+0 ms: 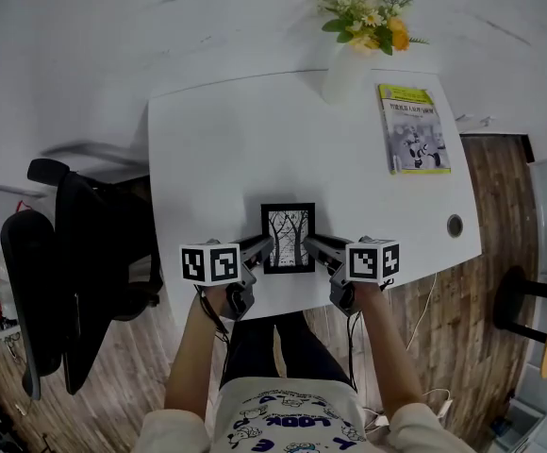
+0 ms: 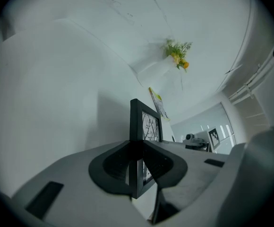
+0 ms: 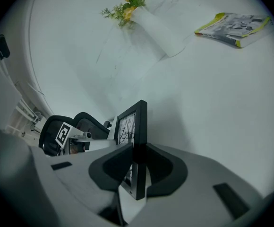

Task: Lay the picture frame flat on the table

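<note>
A black picture frame [image 1: 288,238] with a tree drawing hangs between the left gripper [image 1: 266,244] and right gripper [image 1: 311,242], each clamped on one side edge. It looks tilted above the white table [image 1: 255,140] below them; laying it flat and letting go are not yet done.

Soft, even light reaches me, and the white table [image 1: 236,149] nearly washes out. In the left gripper view I see a faint shadow left of the picture frame [image 2: 136,122]. Both gripper views bulge, blackening at the corners.
</note>
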A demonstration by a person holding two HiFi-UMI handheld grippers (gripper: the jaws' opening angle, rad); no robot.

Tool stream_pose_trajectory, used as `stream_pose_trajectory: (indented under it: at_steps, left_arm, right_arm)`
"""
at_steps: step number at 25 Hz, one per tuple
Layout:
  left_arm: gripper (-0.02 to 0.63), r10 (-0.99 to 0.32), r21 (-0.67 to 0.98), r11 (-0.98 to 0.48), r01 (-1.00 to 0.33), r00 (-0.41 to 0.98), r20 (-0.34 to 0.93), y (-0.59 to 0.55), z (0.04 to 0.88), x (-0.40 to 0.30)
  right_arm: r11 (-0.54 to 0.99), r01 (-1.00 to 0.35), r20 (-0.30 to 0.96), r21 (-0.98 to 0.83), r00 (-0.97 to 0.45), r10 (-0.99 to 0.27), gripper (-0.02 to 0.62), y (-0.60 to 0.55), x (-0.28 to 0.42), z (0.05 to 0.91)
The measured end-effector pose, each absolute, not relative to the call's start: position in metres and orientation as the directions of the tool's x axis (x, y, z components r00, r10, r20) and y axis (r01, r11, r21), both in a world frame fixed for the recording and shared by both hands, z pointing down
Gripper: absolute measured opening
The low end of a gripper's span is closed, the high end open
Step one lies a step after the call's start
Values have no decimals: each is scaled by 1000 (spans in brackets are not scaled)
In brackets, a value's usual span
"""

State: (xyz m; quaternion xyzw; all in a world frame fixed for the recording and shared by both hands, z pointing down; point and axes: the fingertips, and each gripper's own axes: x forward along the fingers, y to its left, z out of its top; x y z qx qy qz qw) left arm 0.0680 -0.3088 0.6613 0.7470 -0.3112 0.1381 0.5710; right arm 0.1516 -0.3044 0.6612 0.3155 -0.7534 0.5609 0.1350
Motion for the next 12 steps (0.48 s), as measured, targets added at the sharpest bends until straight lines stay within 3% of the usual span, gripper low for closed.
stream_pose_trajectory:
  at_steps: [12]
  left_arm:
    - [91,-289,690,-128,-712,692,661,-308,677,67]
  right_arm:
    - [123,-708,659,-695,-696,-285,89,-304,151,681]
